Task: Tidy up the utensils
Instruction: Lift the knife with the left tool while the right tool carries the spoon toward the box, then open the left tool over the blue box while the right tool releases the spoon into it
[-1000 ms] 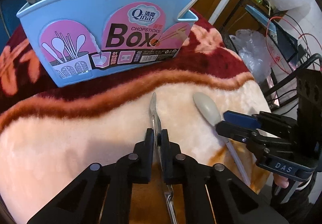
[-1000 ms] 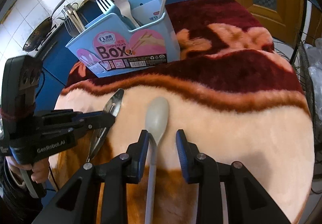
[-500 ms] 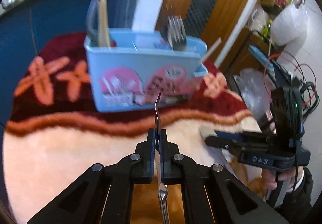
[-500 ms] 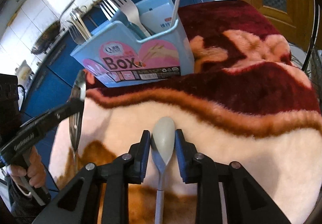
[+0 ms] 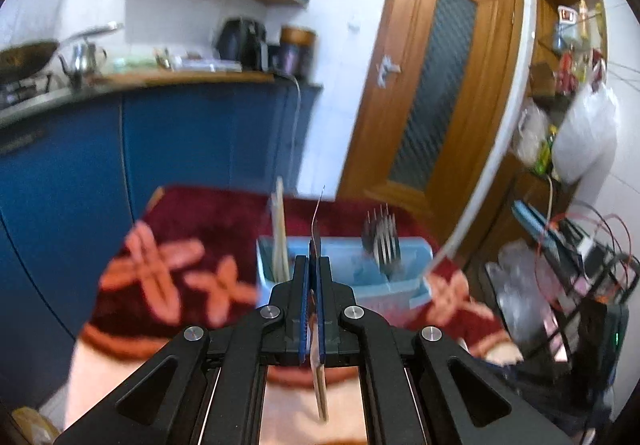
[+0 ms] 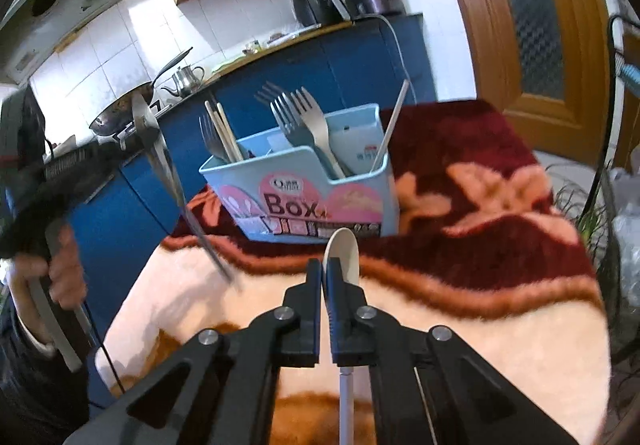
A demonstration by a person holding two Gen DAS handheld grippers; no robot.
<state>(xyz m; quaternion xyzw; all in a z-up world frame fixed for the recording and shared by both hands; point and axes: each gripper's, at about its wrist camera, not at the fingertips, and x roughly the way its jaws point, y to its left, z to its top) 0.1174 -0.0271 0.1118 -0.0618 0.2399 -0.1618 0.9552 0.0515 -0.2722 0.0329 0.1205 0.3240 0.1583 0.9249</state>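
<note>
My left gripper [image 5: 314, 265] is shut on a metal spoon [image 5: 316, 233], which I see edge-on with its thin tip up, raised in front of the blue utensil box [image 5: 400, 277]. In the right wrist view that left gripper [image 6: 138, 139] holds the metal spoon [image 6: 164, 169] high at the left, handle slanting down. My right gripper [image 6: 324, 269] is shut on a pale plastic spoon [image 6: 344, 249] just above the blanket, its bowl towards the utensil box [image 6: 316, 185]. The box holds forks [image 6: 304, 121], chopsticks [image 6: 224, 133] and a white stick [image 6: 394, 121].
A fleecy red and cream blanket [image 6: 480, 309] covers the table. A person's hand [image 6: 64, 273] grips the left tool's handle. Blue kitchen cabinets [image 6: 360, 65] stand behind the table, a wooden door [image 6: 532, 17] to the right, and a wire rack with cables [image 5: 580, 265].
My left gripper lifted the metal spoon off the blanket and tilted up, well above the table. My right gripper closed on the pale spoon and raised it slightly.
</note>
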